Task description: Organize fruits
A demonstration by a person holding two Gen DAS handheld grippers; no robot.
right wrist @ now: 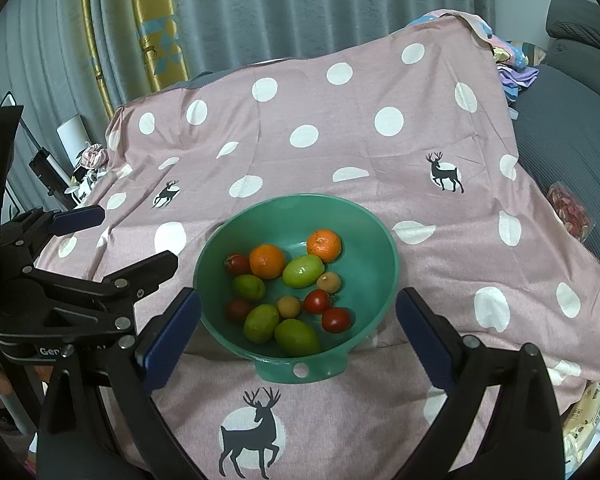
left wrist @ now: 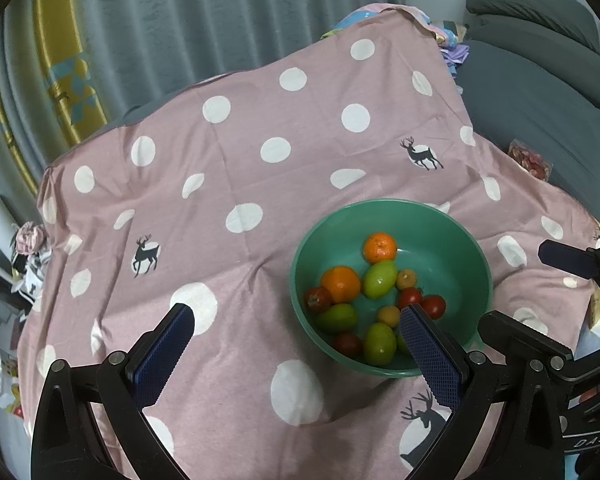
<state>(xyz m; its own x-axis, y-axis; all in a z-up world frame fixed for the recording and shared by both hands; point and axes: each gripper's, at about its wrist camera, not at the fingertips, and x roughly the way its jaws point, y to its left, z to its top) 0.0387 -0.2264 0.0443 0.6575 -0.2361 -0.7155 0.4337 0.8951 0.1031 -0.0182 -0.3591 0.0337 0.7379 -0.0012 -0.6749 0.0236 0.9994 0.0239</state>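
Observation:
A green bowl (left wrist: pixel 452 240) (right wrist: pixel 364 224) stands on a pink polka-dot cloth. It holds two oranges (right wrist: pixel 266 261), several green fruits (right wrist: pixel 302 270), several red tomatoes (right wrist: pixel 335 319) and two small brown fruits (right wrist: pixel 329 282). My left gripper (left wrist: pixel 296 316) is open and empty, above the cloth just left of the bowl, its right finger over the bowl's near rim. My right gripper (right wrist: pixel 298 306) is open and empty, its fingers on either side of the bowl's near half.
The pink cloth (left wrist: pixel 260 128) covers the table and drops off at its edges. A grey sofa (left wrist: pixel 540 80) stands at the right with a packet of red snacks (right wrist: pixel 571 212). Curtains hang behind. Clutter lies at the left edge (left wrist: pixel 28 248).

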